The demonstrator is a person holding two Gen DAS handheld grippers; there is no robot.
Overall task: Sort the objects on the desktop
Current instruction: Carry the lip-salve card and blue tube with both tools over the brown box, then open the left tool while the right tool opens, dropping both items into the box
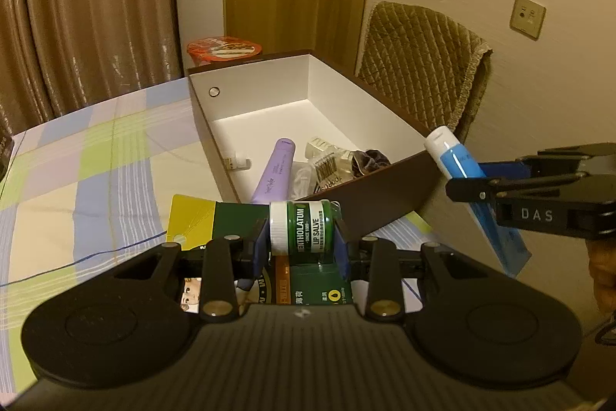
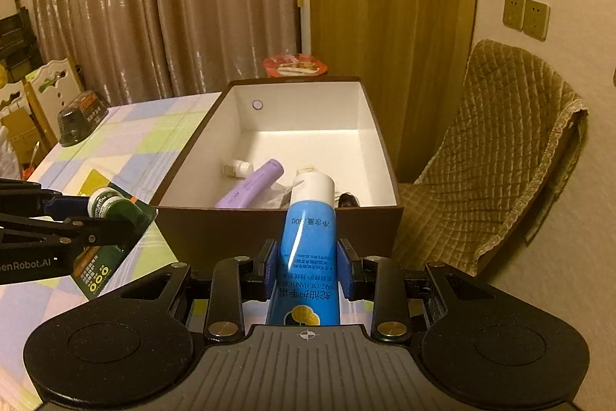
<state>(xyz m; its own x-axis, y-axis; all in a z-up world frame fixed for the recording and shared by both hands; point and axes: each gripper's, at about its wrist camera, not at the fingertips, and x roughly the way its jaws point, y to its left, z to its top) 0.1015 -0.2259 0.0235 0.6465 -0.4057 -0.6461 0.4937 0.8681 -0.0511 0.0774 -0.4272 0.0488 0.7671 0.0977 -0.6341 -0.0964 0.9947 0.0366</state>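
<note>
Left wrist view: we see our left gripper point(image 1: 300, 237) closed on a Mentholatum lip salve jar point(image 1: 300, 232), still on its green and yellow backing card point(image 1: 200, 218); the jar lies sideways between the blue pads, just short of the box.
Right wrist view: our right gripper point(image 2: 307, 268) is clamped on a blue hand cream tube point(image 2: 308, 241), white cap pointing forward and up, held in front of the box's near wall.
Box: brown outside, white inside point(image 2: 300, 126), open-topped, standing on the checked cloth of the bench point(image 1: 96, 149).
Already inside: a purple tube point(image 2: 252, 185), a small white-capped bottle point(image 2: 238, 168), clear wrapped packets point(image 1: 327, 164) and something dark point(image 1: 365, 158) in the near corner, which we cannot identify in this light.
Outside the box: a red-lidded instant noodle bowl point(image 2: 294, 64) behind it, and a dark lidded bowl point(image 2: 81, 118) far off on the bench's left side.
Progress: we judge the sorting well under way, with several items in the box and two more in our grippers beside it.
Left to do: both held items have yet to reach the box; whether the two bowls belong to the sort, we cannot say.
</note>
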